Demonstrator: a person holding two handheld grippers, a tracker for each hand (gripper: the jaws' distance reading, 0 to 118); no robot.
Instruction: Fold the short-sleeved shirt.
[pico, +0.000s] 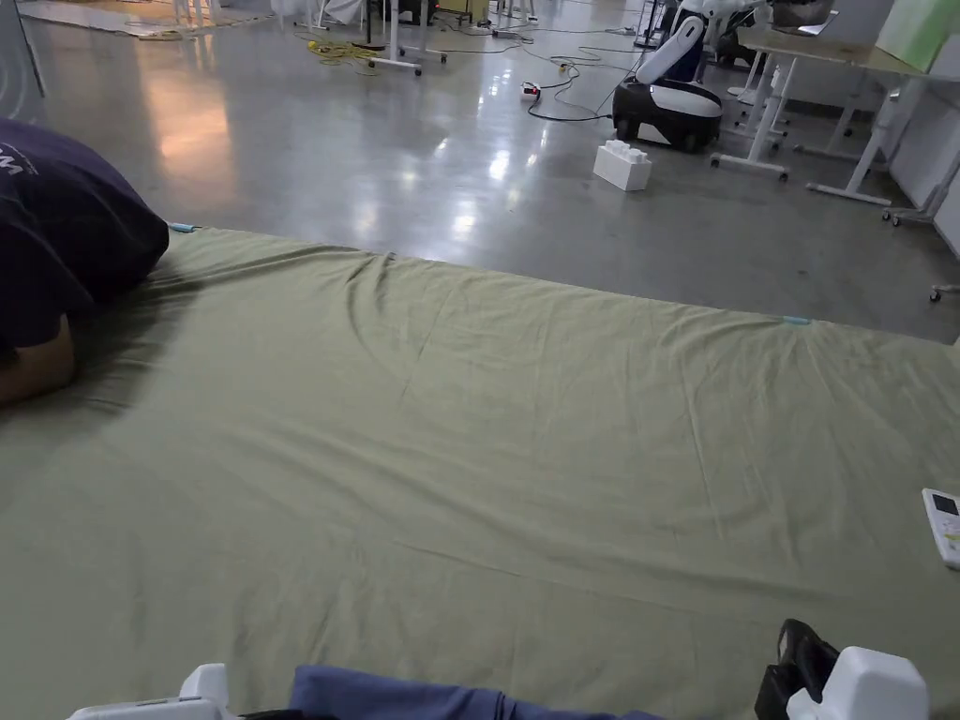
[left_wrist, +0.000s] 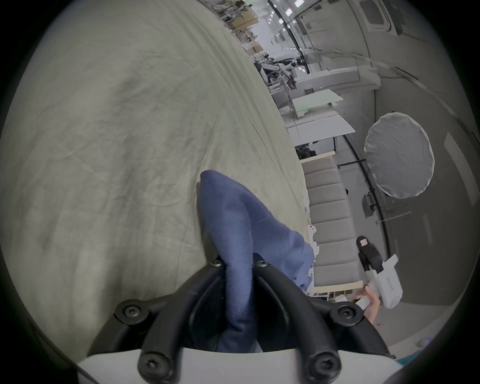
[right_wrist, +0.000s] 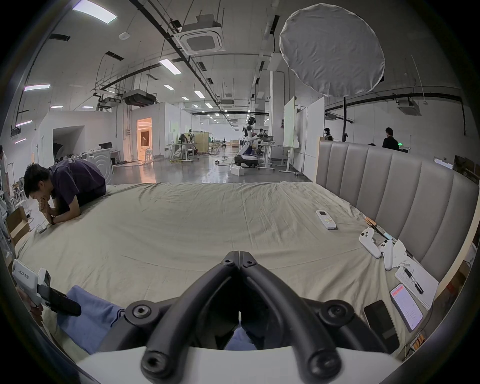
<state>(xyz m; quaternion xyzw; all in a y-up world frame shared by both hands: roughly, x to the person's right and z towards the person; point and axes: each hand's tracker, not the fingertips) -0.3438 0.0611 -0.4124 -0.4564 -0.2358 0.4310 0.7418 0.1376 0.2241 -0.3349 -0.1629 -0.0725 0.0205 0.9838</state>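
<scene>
A: What is seen first?

B: A bed (pico: 487, 450) covered by an olive sheet (right_wrist: 181, 220), with a padded headboard (right_wrist: 389, 187) along one side. A person (right_wrist: 70, 184) is leaned on the far edge.

A: Where is the shirt found?

B: The blue shirt (left_wrist: 233, 220) is bunched at the near edge of the bed. A fold of it is clamped between the jaws of the left gripper (left_wrist: 235, 262).

A: And the right gripper (right_wrist: 238, 256)?

B: Its jaws are pressed together at the tips, with nothing seen between them there. A remote (right_wrist: 326, 219) is laid near the headboard.
</scene>
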